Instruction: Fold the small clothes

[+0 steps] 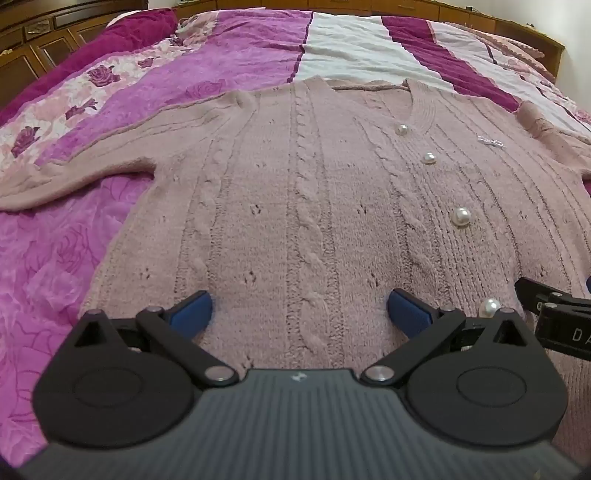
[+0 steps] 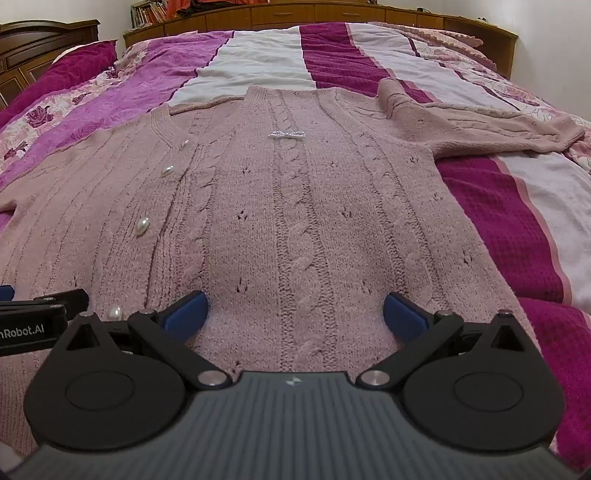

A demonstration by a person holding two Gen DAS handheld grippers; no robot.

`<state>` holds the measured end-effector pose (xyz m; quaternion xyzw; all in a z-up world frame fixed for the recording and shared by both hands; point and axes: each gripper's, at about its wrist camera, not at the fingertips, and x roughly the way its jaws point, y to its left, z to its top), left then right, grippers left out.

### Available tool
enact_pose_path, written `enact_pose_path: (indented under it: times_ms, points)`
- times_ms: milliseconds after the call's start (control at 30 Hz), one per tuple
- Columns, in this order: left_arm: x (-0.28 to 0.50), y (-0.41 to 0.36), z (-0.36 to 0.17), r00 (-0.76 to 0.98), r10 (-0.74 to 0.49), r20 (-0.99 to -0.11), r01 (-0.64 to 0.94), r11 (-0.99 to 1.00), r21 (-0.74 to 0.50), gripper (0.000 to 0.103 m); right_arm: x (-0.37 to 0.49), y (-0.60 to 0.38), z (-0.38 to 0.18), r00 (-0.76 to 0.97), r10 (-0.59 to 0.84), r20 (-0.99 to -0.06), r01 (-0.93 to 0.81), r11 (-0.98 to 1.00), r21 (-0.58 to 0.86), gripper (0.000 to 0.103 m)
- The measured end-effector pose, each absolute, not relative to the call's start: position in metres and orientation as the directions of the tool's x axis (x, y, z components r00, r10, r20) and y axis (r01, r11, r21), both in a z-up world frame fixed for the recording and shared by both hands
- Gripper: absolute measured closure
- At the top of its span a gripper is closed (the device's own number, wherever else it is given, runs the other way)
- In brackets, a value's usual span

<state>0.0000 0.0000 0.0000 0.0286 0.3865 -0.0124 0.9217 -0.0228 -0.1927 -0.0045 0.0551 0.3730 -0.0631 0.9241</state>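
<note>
A dusty pink cable-knit cardigan with pearl buttons lies flat, front up, on the bed. It fills the right wrist view too. Its left sleeve stretches out sideways; its right sleeve lies bent near the shoulder. My left gripper is open, its blue pads resting on the knit at the hem, left of the button line. My right gripper is open on the hem, right of the buttons. Each gripper shows at the edge of the other's view.
The bed has a pink, magenta and white striped cover with rose print on the left. A wooden headboard with drawers stands at the far end. A wooden cabinet stands at the left.
</note>
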Motion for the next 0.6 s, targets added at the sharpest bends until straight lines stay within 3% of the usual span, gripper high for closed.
enact_pose_path:
  times_ms: [600]
  points:
    - [-0.0015, -0.0014, -0.0013, 0.698, 0.006, -0.716, 0.037, 0.998, 0.045, 0.0, -0.0219, -0.1918, -0.0056, 0.713, -0.079, -0.696, 0.158, 0.986, 0.049, 0.0]
